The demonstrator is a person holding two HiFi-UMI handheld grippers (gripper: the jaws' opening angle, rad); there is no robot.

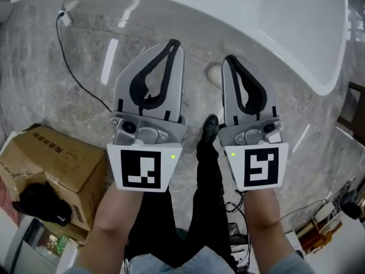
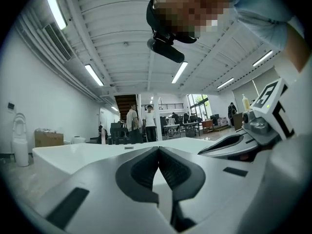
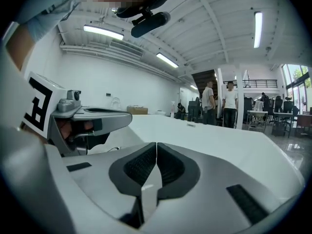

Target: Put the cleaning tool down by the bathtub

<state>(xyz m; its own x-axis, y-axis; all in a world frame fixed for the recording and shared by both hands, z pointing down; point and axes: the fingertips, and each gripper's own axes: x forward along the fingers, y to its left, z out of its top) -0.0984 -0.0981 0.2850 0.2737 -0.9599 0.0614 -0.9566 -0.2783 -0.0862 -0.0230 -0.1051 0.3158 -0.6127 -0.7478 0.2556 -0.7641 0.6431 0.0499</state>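
My left gripper (image 1: pixel 173 43) and right gripper (image 1: pixel 231 59) are held side by side above the marbled floor, tips pointing at the white bathtub (image 1: pixel 256 10). Both are shut, pads together, with nothing between them. In the left gripper view the left gripper (image 2: pixel 158 148) shows closed jaws against the tub's rim (image 2: pixel 73 155), and the right gripper's body (image 2: pixel 253 130) is alongside. The right gripper view shows the right gripper (image 3: pixel 156 144) closed in the same way before the tub (image 3: pixel 234 140). No cleaning tool shows in any view.
A cardboard box (image 1: pixel 51 164) with a black object (image 1: pixel 43 204) on it sits at the lower left. A black cable with a white plug (image 1: pixel 65 19) runs along the floor by the tub. My shoe (image 1: pixel 210 127) is between the grippers. People (image 2: pixel 141 123) stand far off.
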